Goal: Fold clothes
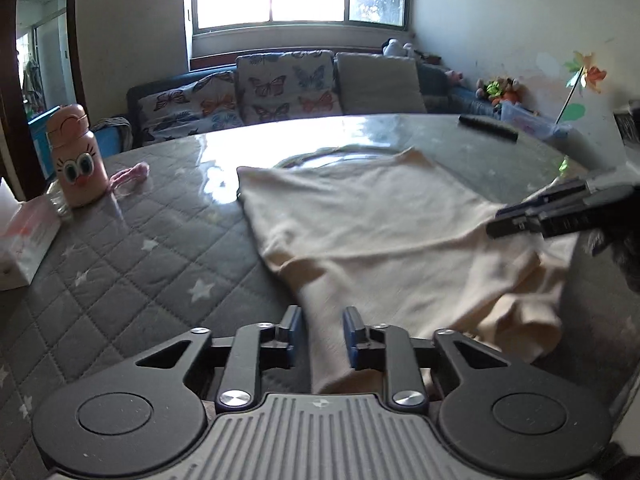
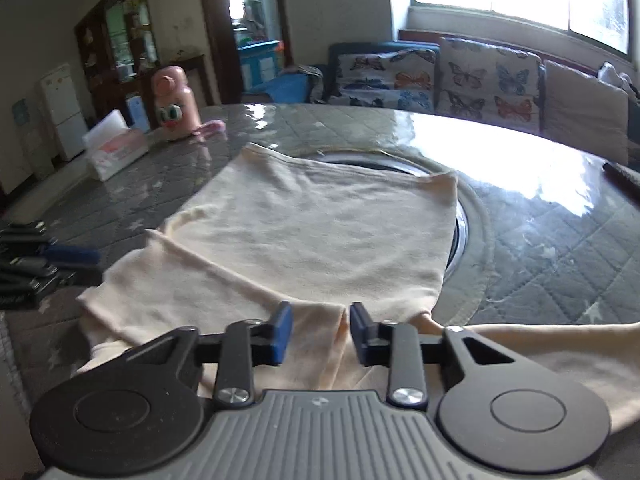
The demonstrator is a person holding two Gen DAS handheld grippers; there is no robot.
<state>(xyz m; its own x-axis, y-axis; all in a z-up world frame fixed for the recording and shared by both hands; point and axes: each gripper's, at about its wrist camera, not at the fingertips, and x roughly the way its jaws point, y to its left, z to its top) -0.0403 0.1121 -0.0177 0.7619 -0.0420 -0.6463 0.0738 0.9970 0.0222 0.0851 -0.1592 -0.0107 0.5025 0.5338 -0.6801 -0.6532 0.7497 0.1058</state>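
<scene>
A cream garment [image 1: 380, 236] lies spread on the round table, its far part flat, its near part bunched and folded. It also shows in the right wrist view [image 2: 320, 232]. My left gripper [image 1: 322, 336] is open, just above the garment's near left edge, with nothing between the blue pads. My right gripper [image 2: 320, 334] is open over the garment's near folded edge, a sleeve trailing off to its right. The right gripper shows at the right edge of the left wrist view [image 1: 520, 220], and the left gripper at the left edge of the right wrist view [image 2: 72, 260].
The table has a grey quilted star cover [image 1: 132, 264] under glossy plastic. A pink cartoon bottle [image 1: 76, 156] and a tissue pack [image 1: 24, 240] stand at the left. A dark remote [image 1: 488, 126] lies at the far right. A sofa with butterfly cushions [image 1: 284, 84] is behind.
</scene>
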